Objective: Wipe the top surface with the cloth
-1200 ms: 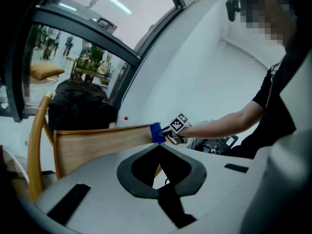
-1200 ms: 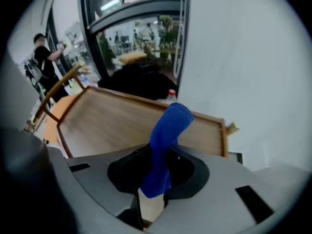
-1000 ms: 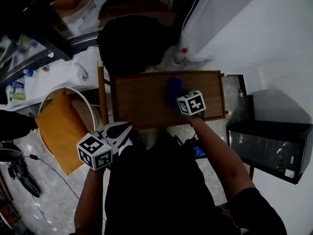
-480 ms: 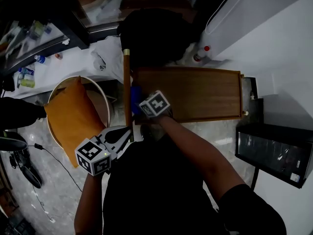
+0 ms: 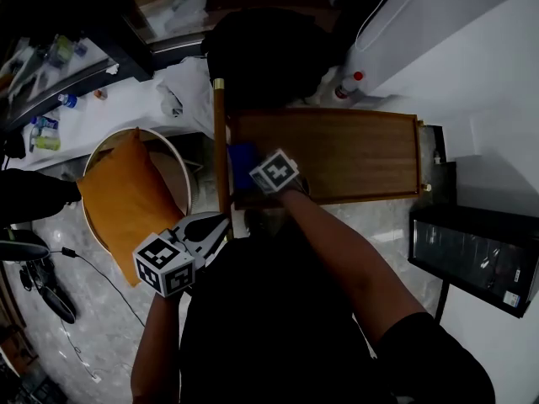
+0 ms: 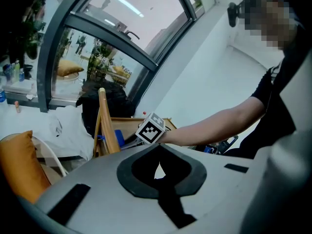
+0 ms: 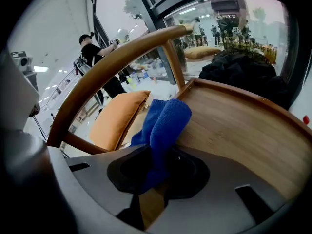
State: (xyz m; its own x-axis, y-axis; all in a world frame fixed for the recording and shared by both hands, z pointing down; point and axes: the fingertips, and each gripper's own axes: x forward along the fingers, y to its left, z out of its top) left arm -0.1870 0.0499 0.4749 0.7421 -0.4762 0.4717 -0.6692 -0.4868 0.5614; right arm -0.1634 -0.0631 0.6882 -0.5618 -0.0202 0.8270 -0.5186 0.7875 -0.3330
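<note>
The wooden table top (image 5: pixel 354 154) lies ahead of me, its raised rim running round it. My right gripper (image 5: pixel 253 170) is shut on a blue cloth (image 5: pixel 243 158) and presses it onto the left end of the top, next to the upright wooden post (image 5: pixel 221 141). In the right gripper view the blue cloth (image 7: pixel 163 123) rises folded out of the right gripper (image 7: pixel 157 172) and lies on the wood (image 7: pixel 234 126). My left gripper (image 5: pixel 217 224) hangs below the table's left corner, off the top. Seen from the left gripper view, the left gripper (image 6: pixel 158 172) is shut with nothing in it.
An orange cushion (image 5: pixel 126 196) sits in a round white-framed chair to the left. A dark bag (image 5: pixel 269 53) and a white-draped surface (image 5: pixel 181 91) are behind the table. A black cabinet (image 5: pixel 476 259) stands right, a red-capped bottle (image 5: pixel 349 87) by the white wall.
My right gripper has swept the blue cloth from the middle of the top to its left end, then back a little to the right. The left gripper has barely moved.
</note>
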